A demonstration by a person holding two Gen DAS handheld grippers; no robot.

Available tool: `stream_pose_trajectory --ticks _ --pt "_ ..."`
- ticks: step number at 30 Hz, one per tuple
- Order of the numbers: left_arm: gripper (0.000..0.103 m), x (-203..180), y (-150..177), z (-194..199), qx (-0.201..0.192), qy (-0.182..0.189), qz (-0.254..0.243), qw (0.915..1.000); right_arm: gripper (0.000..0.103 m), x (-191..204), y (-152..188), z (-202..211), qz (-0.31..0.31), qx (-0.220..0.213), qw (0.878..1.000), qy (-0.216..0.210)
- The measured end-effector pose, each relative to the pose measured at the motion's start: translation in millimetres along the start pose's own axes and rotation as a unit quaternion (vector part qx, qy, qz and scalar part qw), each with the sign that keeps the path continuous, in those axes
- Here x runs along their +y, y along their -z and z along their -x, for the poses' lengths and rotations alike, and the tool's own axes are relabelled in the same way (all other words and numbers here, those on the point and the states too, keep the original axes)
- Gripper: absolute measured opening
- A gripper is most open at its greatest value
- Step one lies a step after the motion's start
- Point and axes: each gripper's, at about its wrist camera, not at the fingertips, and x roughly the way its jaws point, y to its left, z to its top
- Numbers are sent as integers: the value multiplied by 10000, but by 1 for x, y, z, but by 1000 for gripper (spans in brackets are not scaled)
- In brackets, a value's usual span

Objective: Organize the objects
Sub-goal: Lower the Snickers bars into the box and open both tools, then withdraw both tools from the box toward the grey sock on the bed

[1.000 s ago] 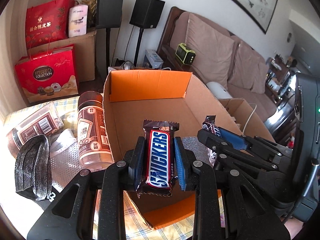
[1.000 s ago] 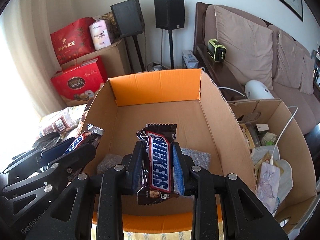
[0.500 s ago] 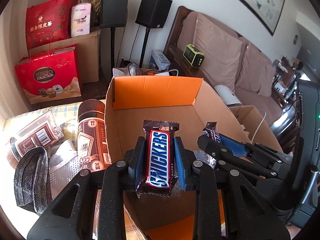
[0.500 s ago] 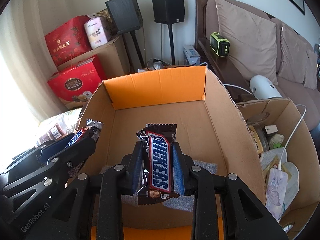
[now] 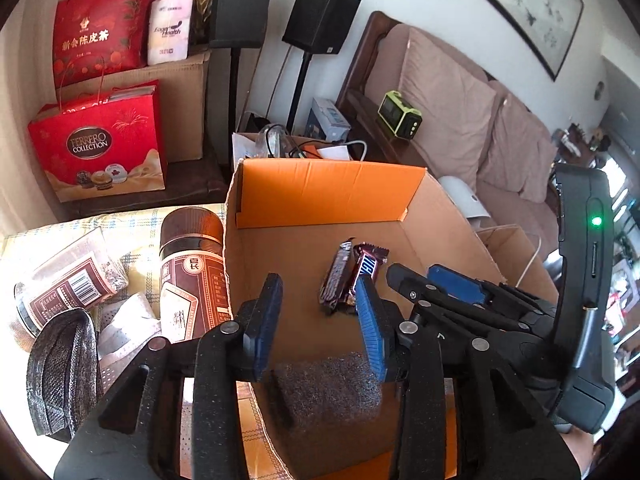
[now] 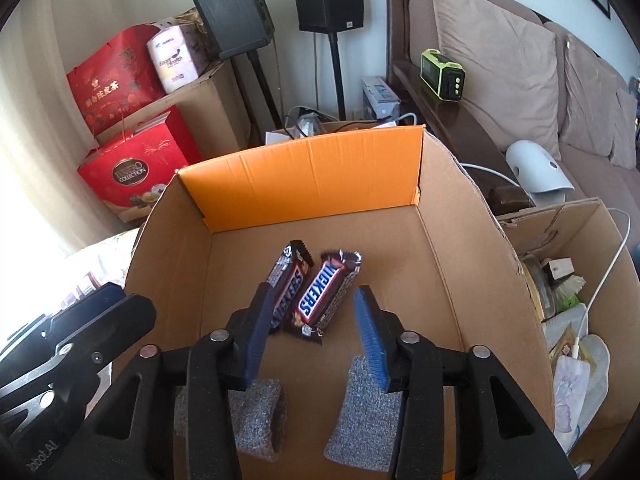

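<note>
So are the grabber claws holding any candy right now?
No. Both Snickers bars lie loose in the cardboard box. The left gripper and right gripper have just been opening, with nothing between their pads.

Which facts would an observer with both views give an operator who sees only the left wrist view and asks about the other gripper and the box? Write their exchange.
Operator: From the left wrist view I see the right gripper only side-on. Is it holding anything?
Observer: No. The right gripper has just been opening its jaws. They grip nothing, and both bars lie loose on the floor of the box.
Operator: I see one foam block near me. Is that all?
Observer: No, there are two foam blocks, side by side near the front wall.
</note>
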Motion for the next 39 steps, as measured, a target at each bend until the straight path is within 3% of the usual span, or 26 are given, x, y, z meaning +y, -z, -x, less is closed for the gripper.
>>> stream_pose_trajectory --ticks 4,8,11,13,17,19,21,23,28,30,32,39 --pt "38 4 -1 5 -58 -33 -8 10000 46 -2 0 5 -18 -56 10000 8" --pt "52 4 -1 13 -167 -120 -64 9998 46 -2 1 12 -30 -118 9999 41" --pt "53 2 1 18 -210 -152 -119 9996 48 0 1 18 -5 -168 9998 62" --pt "56 1 2 22 -232 -183 -159 9994 52 2 1 22 39 -211 9997 96" --pt "57 0 4 29 -283 -293 -218 9989 71 4 3 31 95 -324 9993 176" --pt "59 2 5 32 -282 -311 -202 9989 74 5 4 36 136 -389 9988 257" --pt "79 5 5 36 -354 -352 -139 9987 79 6 5 40 177 -443 9983 322" --pt "87 10 7 43 -488 -386 -65 9980 82 7 6 44 201 -486 9980 358" --pt "94 18 8 52 -498 -507 -63 9975 92 10 10 55 228 -661 9966 445" --pt "98 19 9 56 -537 -576 -102 9968 101 11 11 60 222 -746 9959 454" --pt "103 22 11 59 -578 -579 -95 9966 103 14 13 63 246 -819 9953 445" --pt "103 31 17 66 -500 -615 -116 9968 103 26 17 64 408 -741 9956 404"
